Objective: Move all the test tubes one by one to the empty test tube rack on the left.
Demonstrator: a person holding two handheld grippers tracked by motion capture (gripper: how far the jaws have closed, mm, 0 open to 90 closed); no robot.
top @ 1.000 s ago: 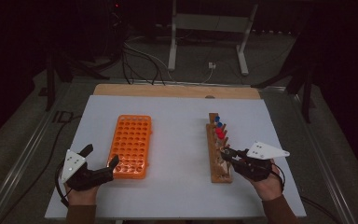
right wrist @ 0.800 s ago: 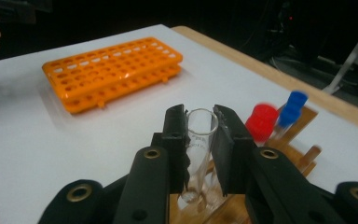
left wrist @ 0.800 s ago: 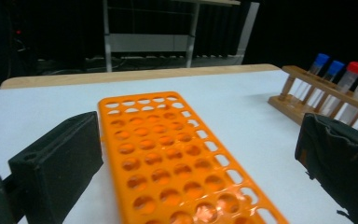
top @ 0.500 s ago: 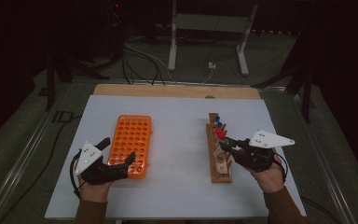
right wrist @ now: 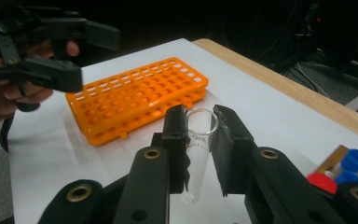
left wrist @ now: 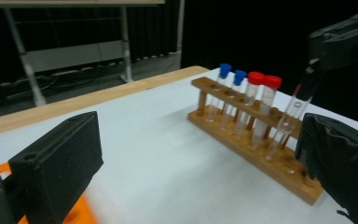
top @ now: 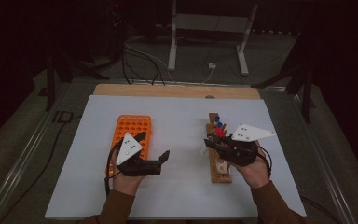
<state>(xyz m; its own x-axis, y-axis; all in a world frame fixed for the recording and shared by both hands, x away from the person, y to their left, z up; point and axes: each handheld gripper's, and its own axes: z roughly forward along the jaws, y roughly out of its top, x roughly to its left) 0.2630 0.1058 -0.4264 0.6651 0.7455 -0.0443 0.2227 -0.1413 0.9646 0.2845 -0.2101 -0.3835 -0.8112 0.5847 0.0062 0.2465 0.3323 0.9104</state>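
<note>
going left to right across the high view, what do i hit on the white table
orange tube rack → left gripper, jaws open → right gripper, shut on an uncapped glass test tube → wooden rack with its red- and blue-capped tubes

The left gripper (top: 153, 145), held in the left hand (top: 127, 179) at the lower left of the high view, has its jaws spread wide, pointing toward the right of the frame. The right gripper (top: 208, 141), in the right hand (top: 256, 170) at lower right, points left with its jaws drawn close.
</note>
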